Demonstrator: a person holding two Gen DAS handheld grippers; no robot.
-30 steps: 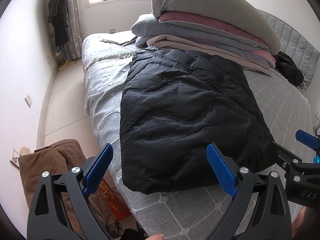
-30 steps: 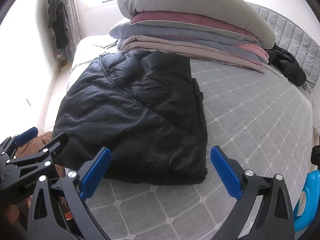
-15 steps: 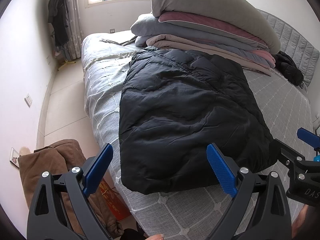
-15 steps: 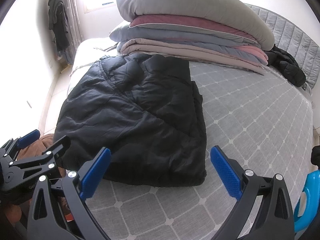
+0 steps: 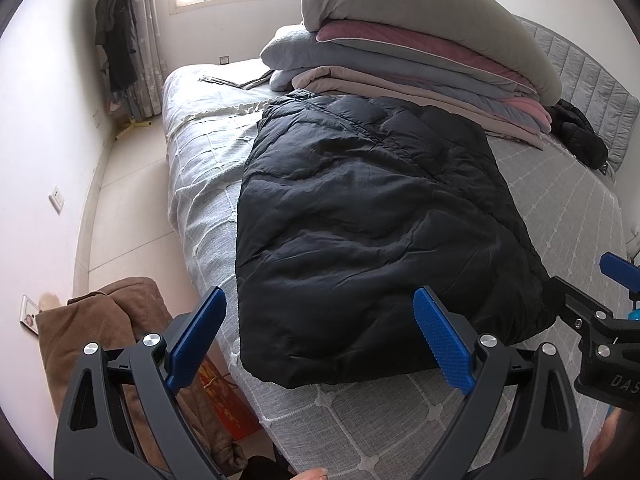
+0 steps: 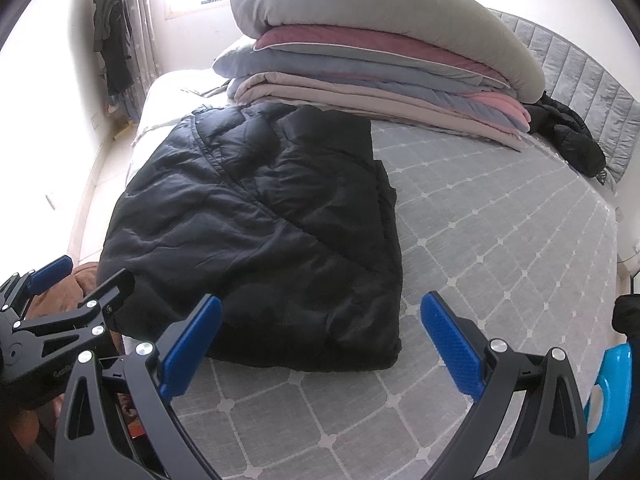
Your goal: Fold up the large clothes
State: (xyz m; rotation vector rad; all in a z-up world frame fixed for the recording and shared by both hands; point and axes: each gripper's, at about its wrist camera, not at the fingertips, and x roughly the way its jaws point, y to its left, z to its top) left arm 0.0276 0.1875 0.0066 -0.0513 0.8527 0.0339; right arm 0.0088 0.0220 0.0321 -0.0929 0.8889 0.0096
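A black puffer jacket (image 5: 372,232) lies folded into a rectangle on the grey quilted bed (image 5: 560,208); it also shows in the right wrist view (image 6: 264,232). My left gripper (image 5: 320,336) is open and empty, held just short of the jacket's near edge. My right gripper (image 6: 320,340) is open and empty, near the jacket's near right corner. Each gripper shows at the edge of the other's view.
A stack of folded quilts and a pillow (image 5: 420,40) sits behind the jacket. A second black garment (image 6: 568,136) lies by the headboard. A brown cloth (image 5: 104,328) lies on the floor left of the bed. Dark clothes (image 5: 116,44) hang by the window.
Both grippers have drawn back slightly from the jacket; the right gripper has moved a little to the right. The jacket has not moved.
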